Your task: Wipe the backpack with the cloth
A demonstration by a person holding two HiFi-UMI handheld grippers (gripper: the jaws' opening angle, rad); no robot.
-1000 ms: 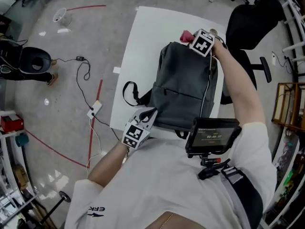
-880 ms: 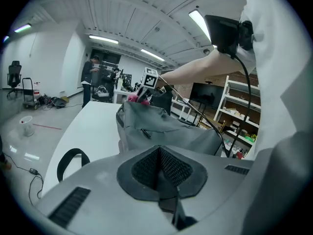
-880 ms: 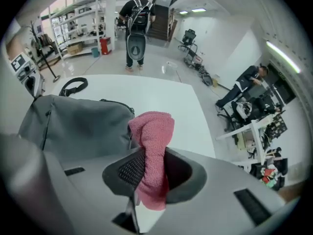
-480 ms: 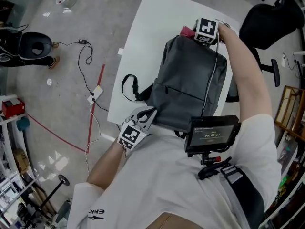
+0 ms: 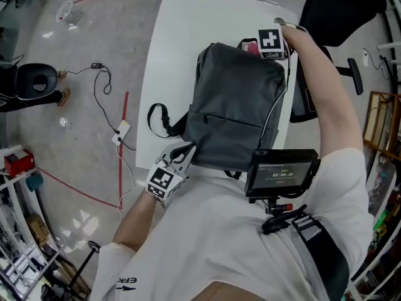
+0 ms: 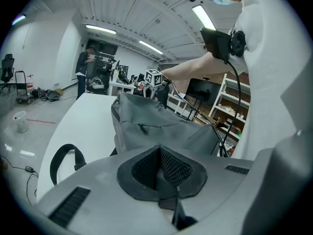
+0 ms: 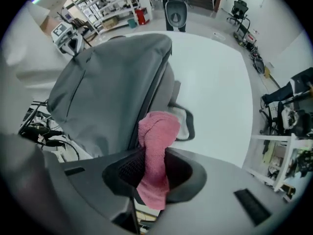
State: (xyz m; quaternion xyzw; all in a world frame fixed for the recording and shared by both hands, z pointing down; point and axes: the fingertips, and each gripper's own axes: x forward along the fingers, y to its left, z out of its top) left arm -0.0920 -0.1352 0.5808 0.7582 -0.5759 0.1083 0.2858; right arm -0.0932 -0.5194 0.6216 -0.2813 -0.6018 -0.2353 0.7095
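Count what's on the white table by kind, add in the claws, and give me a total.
backpack: 1
pink cloth: 1
claws: 2 (left claw, right claw)
Total: 4

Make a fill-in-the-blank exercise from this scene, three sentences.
1. The right gripper has its fingers shut on a ___ cloth.
2. The grey backpack lies on a ___ table.
3. From the backpack's side a black ___ loops out onto the table.

Missing words: pink; white; strap.
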